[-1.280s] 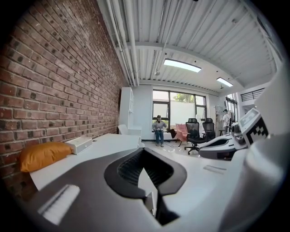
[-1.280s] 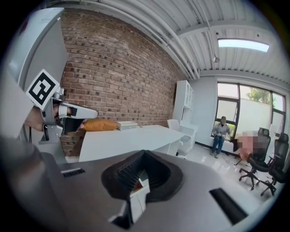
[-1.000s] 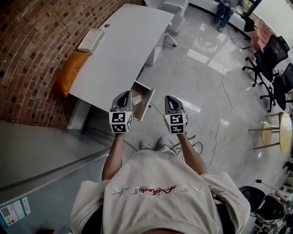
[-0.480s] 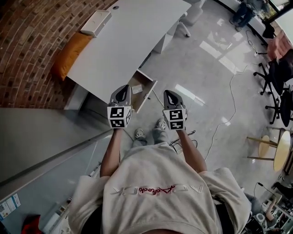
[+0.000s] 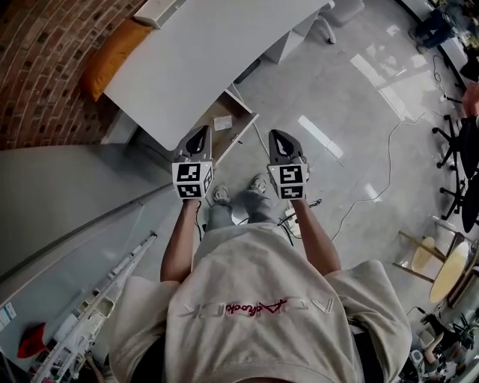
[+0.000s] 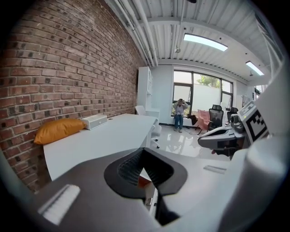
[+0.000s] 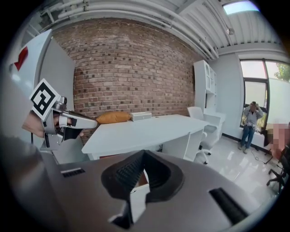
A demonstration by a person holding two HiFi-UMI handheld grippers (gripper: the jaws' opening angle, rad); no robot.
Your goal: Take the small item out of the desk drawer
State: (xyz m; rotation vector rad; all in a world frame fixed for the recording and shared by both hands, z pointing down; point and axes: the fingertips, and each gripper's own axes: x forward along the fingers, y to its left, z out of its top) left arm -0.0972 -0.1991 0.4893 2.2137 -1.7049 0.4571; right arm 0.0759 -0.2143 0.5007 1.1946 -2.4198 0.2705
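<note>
The white desk [image 5: 217,52] has one drawer [image 5: 241,127] pulled open at its near corner. A small pale item [image 5: 222,122] lies inside it. My left gripper [image 5: 200,132] hangs in the air just short of the drawer, shut and empty. My right gripper [image 5: 278,138] is level with it, to the right over the floor, also shut with nothing held. In the left gripper view the left gripper [image 6: 144,151] points along the desk [image 6: 104,140]. In the right gripper view the right gripper [image 7: 144,153] faces the desk [image 7: 145,129] and the brick wall.
An orange cushion [image 5: 112,56] and a white box [image 5: 161,9] sit at the desk's wall side. A grey cabinet top [image 5: 67,202] is on my left. Cables [image 5: 374,191] trail over the glossy floor, office chairs [image 5: 460,149] stand right, and a person [image 6: 180,114] stands far off.
The person has stepped toward the desk, so the desk and open drawer now sit higher and closer to the grippers. Both grippers stay shut and side by side.
</note>
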